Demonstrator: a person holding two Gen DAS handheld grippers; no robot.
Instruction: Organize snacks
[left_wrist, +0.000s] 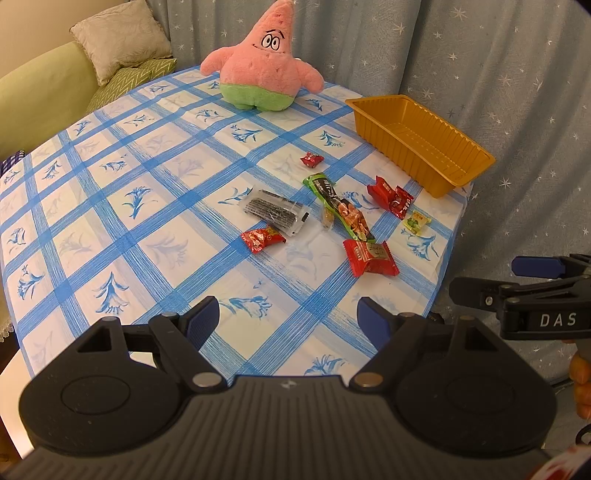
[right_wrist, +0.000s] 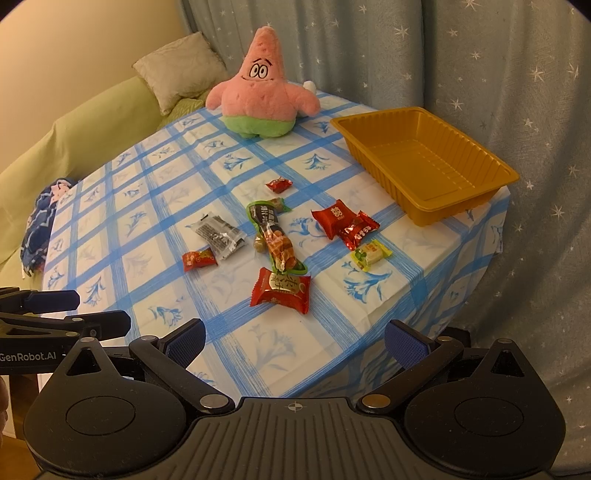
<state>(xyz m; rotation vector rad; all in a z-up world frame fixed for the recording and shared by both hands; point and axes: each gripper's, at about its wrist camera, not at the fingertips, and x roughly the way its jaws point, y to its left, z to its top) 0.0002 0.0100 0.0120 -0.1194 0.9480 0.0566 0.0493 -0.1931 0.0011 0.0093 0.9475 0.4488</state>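
Left wrist view: both grippers (left_wrist: 288, 317) (right_wrist: 294, 341) spread wide, empty (snacks (left_wrist: 370, 257) scattered beside gold tray (left_wrist: 424, 147)).

I see a grey-blue star-print curtain (right_wrist: 480, 66) behind, a green sofa (left_wrist: 40, 92) with a beige cushion (left_wrist: 118, 37) left, warm indoor light.

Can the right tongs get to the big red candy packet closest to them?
Probably yes. The right tongs are open, and only bare checked blue-and-white tablecloth lies between them and the big red crinkly candy packet.
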